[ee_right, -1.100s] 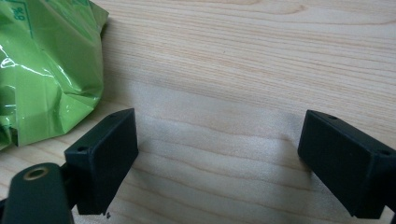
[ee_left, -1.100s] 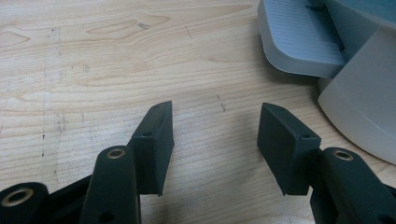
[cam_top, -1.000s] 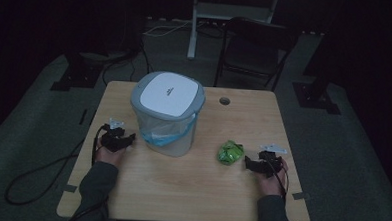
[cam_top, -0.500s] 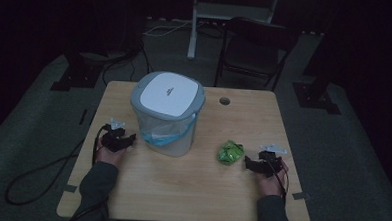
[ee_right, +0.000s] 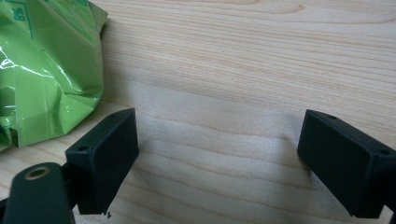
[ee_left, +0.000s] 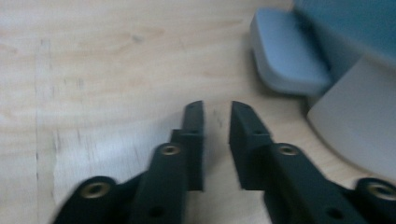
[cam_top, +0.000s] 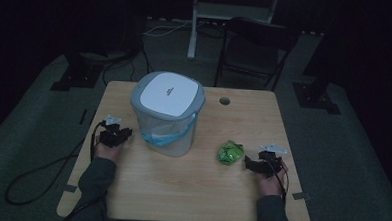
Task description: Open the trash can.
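A grey bin (cam_top: 167,114) with a white-topped lid (cam_top: 168,93) and a blue liner stands on the wooden table (cam_top: 180,190). My left gripper (cam_top: 125,134) lies at the bin's left, pointing toward it. In the left gripper view its jaws (ee_left: 217,109) have just been closing to a narrow gap, with nothing between them, and the bin's grey base (ee_left: 287,60) is just ahead. A crumpled green bag (cam_top: 230,152) lies to the right of the bin. My right gripper (cam_top: 249,164) rests beside it, open wide (ee_right: 217,140), with the green bag (ee_right: 46,70) just past its left jaw.
A round cable hole (cam_top: 225,100) sits near the table's far edge. A dark chair (cam_top: 254,48) and a white stand (cam_top: 228,12) are behind the table. A cable (cam_top: 41,174) trails off the left side onto the floor.
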{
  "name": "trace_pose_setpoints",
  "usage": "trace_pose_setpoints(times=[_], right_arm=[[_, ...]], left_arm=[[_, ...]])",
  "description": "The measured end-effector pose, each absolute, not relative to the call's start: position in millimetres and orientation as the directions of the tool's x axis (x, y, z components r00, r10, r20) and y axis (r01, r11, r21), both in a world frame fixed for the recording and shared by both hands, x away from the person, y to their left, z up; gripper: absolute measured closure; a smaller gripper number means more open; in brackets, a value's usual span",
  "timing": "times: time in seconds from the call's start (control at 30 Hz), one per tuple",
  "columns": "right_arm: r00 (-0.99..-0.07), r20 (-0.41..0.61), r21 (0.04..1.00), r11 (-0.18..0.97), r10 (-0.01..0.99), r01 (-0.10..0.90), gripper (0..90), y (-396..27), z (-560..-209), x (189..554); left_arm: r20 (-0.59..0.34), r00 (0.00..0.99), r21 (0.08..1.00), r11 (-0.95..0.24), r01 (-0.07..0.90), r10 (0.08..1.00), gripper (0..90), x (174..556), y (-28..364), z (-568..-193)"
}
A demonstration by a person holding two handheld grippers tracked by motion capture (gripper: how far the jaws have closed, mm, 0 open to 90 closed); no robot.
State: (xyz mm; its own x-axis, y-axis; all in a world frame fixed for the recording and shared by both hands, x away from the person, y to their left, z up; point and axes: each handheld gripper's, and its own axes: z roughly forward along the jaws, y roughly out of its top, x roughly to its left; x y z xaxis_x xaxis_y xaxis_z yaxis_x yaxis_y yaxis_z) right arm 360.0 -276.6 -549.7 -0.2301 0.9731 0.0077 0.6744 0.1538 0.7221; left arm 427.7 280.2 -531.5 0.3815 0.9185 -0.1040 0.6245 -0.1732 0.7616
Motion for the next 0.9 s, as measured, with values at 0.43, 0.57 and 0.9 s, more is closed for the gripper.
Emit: trace_pose_setpoints(times=[0.43,0.57,0.9], right_arm=[[-0.227,0.008,0.722,0.152,0.974,0.675,11.4,-276.3,-549.7,359.5],[-0.227,0.008,0.722,0.152,0.974,0.675,11.4,-276.1,-549.7,359.2],[-0.23,0.007,0.722,0.154,0.973,0.674,11.4,-276.0,-549.7,358.4]], left_arm=[[-0.119,0.456,0.781,-0.201,0.592,0.882,90.0,456.1,256.8,-514.6],[-0.13,0.463,0.78,-0.198,0.593,0.877,90.0,459.8,249.9,-518.4],[-0.088,0.48,0.777,-0.241,0.581,0.873,90.0,460.7,242.2,-520.8]])
